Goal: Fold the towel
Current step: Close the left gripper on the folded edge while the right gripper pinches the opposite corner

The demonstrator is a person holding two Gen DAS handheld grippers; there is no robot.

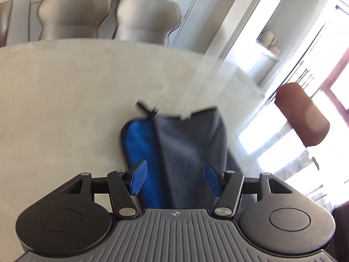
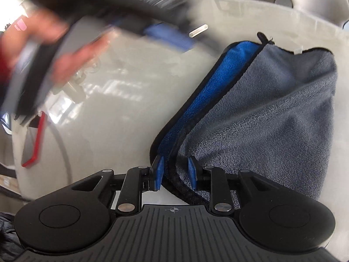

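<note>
**Two grippers over a folded towel on the bench**

Two layers show on the towel (image 2: 272,109): a grey side on top and a bright blue side peeking out along its left edge, both bound in black piping. It lies folded on the pale bench (image 2: 130,109), with a small white tag (image 2: 297,50) at its far edge and a black loop (image 2: 261,37) at the far corner.

From the right wrist view, the right gripper (image 2: 175,172) sits low at the towel's near corner. Its blue pads (image 2: 192,172) stand a little apart, with the piped edge running between them; the jaws are released and not pressing the cloth.

From the left wrist view, the left gripper (image 1: 174,178) hangs above the towel (image 1: 185,144), tilted, its blue pads (image 1: 138,178) spread wide and holding nothing. This view is blurred. Beyond the bench (image 1: 65,98) stand two grey chairs (image 1: 144,15), with bright windows (image 1: 327,109) to the right.

In the right wrist view the left gripper (image 2: 165,35) appears as a blurred dark shape at upper left, above the bench and apart from the towel, held by the person's left hand (image 2: 54,43).
</note>
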